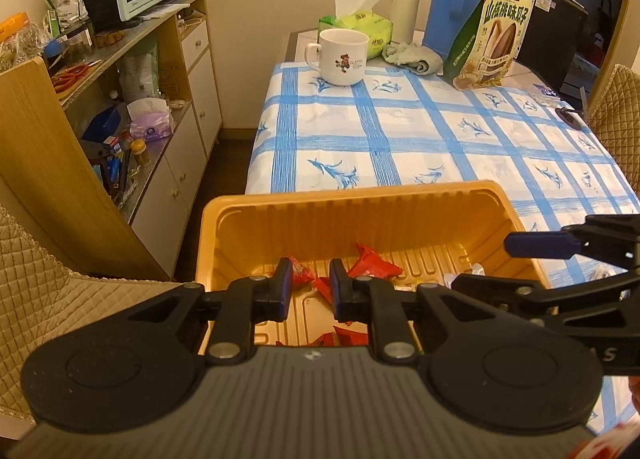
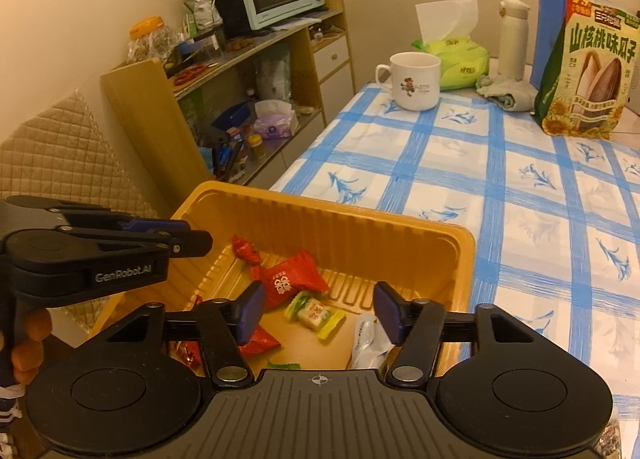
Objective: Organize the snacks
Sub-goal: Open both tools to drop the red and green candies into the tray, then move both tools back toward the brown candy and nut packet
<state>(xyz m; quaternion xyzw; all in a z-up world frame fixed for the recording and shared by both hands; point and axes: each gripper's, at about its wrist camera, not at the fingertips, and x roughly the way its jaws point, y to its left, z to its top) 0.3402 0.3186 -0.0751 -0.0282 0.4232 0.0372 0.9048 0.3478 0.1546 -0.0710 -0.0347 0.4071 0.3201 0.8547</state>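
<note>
Both grippers [image 1: 310, 287] [image 2: 318, 313] hover over the tray [image 2: 332, 215].

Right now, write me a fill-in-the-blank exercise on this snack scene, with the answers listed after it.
1. The wrapped snacks lie inside a tray whose colour is ____.
2. The white mug stands on a tablecloth checked in white and ____.
3. The right gripper hangs over the tray with its jaws ____.
4. Behind the sunflower seed bag stands a tall blue ____.

Answers: orange; blue; open; thermos
</note>
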